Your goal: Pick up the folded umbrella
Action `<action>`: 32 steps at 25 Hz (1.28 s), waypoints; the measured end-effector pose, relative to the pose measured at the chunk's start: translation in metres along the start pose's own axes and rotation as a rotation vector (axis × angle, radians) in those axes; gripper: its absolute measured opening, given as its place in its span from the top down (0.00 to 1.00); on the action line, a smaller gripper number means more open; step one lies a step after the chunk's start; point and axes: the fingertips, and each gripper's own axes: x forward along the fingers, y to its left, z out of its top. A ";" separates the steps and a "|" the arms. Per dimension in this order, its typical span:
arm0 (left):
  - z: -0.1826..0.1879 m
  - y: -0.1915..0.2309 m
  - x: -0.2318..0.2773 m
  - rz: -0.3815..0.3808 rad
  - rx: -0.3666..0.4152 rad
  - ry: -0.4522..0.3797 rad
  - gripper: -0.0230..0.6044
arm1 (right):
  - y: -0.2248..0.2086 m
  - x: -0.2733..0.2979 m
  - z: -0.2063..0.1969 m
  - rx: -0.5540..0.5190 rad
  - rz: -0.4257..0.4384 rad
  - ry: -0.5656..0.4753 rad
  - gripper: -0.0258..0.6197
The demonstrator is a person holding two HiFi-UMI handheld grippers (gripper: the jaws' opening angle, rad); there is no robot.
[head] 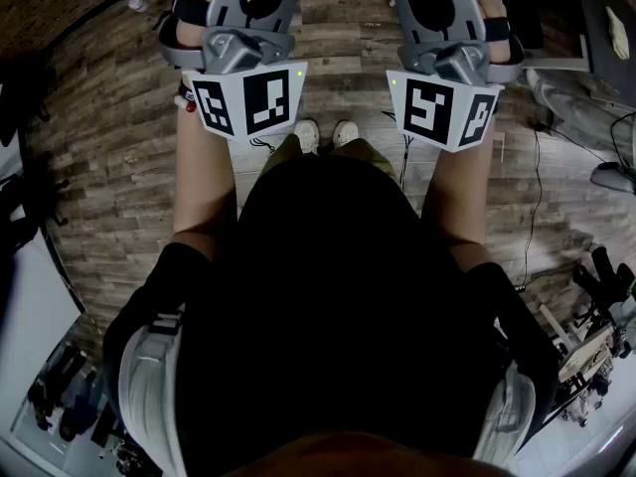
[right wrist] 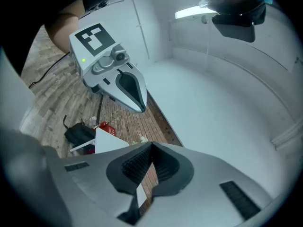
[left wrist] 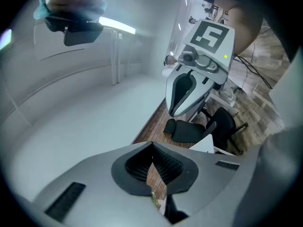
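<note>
Above floor [head: 99, 137], left tool [left wrist: 152, 148], right tool [right wrist: 151, 146].

White wall [left wrist: 80, 122] close ahead; office chair [left wrist: 223, 123] right.

The head view is dim, and the person's torso [head: 338, 316] is almost black. Both gripper views bend strongly toward dark corners. A strip light [right wrist: 196, 12] glares overhead, and the white wall [right wrist: 227, 103] looks soft.

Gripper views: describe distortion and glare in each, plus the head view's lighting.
Left gripper view: fisheye, dark corners, straight edges bowed, light strip flaring. Right gripper view: same curvature, light strip blown out. Head view: dark torso swallows detail; floor bends.
</note>
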 end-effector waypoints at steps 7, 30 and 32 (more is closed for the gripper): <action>-0.005 0.000 -0.004 -0.001 -0.006 0.007 0.94 | 0.004 0.002 0.000 -0.001 0.003 0.010 0.91; -0.017 0.012 -0.027 0.003 -0.004 -0.011 0.94 | 0.017 0.004 0.023 -0.002 0.006 0.036 0.91; -0.018 0.013 -0.031 0.003 -0.005 -0.017 0.94 | 0.019 0.003 0.028 -0.003 0.004 0.037 0.91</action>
